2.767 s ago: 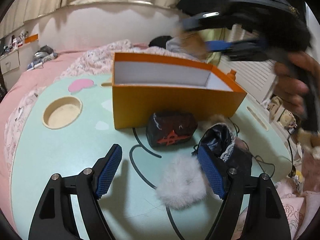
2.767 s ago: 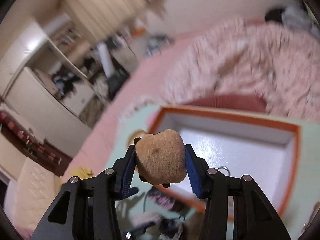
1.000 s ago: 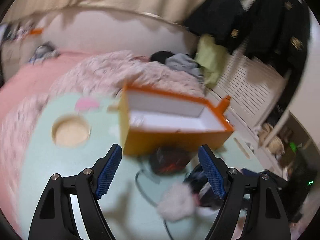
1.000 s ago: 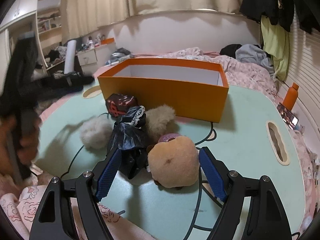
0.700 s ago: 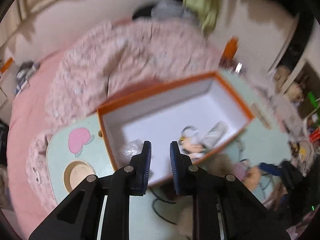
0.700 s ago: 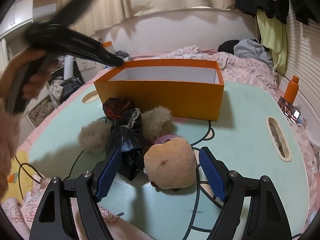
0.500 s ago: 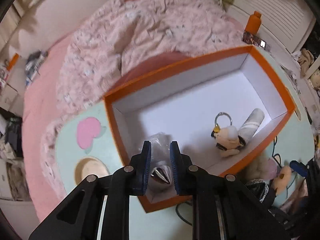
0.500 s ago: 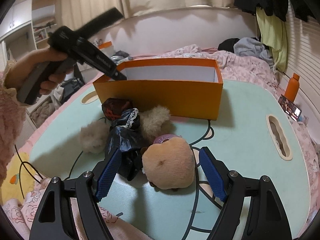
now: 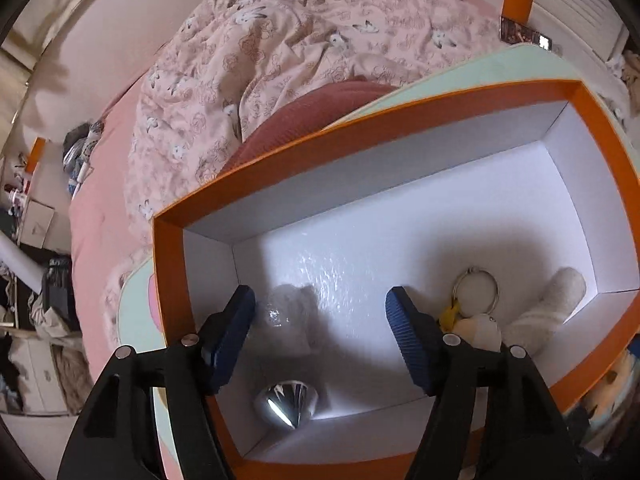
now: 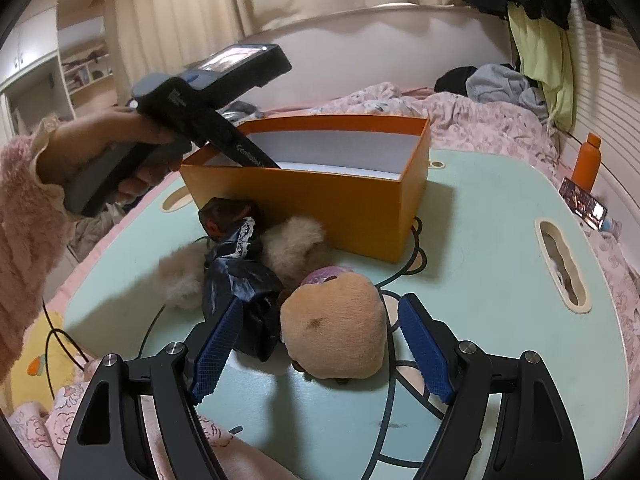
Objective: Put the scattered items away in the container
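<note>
The left gripper (image 9: 320, 320) hangs over the orange box (image 9: 256, 172) with its fingers spread and empty — a silver cone (image 9: 286, 402) and a clear wrapped bundle (image 9: 288, 316) lie on the box floor beneath it, a keyring toy (image 9: 476, 320) further along. The right gripper (image 10: 320, 344), also spread wide, straddles a tan plush (image 10: 332, 332) lying in front of the box (image 10: 320, 200) beside a black bag (image 10: 240, 280). A drop looks finished; next, closing on the plush and lifting it over the box wall.

The left gripper (image 9: 320, 336), shut half a second ago above the orange box (image 9: 400, 136), now stands spread wide, and the silver cone (image 9: 286, 402) it carried lies loose on the box floor below.
</note>
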{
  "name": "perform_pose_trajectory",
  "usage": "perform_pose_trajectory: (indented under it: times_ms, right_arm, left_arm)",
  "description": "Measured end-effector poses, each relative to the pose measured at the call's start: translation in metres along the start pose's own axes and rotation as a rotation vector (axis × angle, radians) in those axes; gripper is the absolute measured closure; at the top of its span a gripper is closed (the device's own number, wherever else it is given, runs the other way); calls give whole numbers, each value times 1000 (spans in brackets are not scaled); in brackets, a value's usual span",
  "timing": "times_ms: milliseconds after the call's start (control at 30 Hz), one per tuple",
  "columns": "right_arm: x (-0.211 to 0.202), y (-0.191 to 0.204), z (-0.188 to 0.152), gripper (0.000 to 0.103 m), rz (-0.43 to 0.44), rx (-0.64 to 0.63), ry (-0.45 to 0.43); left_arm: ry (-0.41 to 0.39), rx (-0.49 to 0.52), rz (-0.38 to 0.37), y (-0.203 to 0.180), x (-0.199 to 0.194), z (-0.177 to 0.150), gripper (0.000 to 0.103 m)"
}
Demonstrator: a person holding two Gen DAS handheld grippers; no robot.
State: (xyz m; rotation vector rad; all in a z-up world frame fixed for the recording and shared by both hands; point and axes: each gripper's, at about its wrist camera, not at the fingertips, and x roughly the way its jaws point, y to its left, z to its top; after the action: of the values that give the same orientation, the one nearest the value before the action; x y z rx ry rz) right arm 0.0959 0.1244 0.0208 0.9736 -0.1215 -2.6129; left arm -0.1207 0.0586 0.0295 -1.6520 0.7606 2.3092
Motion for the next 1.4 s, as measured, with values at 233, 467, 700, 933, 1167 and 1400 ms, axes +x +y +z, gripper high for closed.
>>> perform_pose_trajectory:
  times_ms: [233,467,700,933,1167,1400]
  right_arm:
    - [1,-3,0,23,4,7,4]
    - [1,-5,1,23,5,10,4]
    - [2,-5,0,23,8,13,13]
    - [3,-5,0,23,10,14,16]
    - [4,-6,-1,23,8,18,10]
    - [-11,-10,21,23,66,12,-59]
  left_arm:
    - [-50,-87,-93,33,-13,-6,86]
    - [-331,-190,-404,54,-98,-44,86]
    - [-487,-249,-539,26,-100,-124,86]
    - [-658,-454,-623,21,-60,-166,79]
    - [-732,-587,-559,19,-42,-179,35]
    - [-762,-602,-525,19,-38,-184,25]
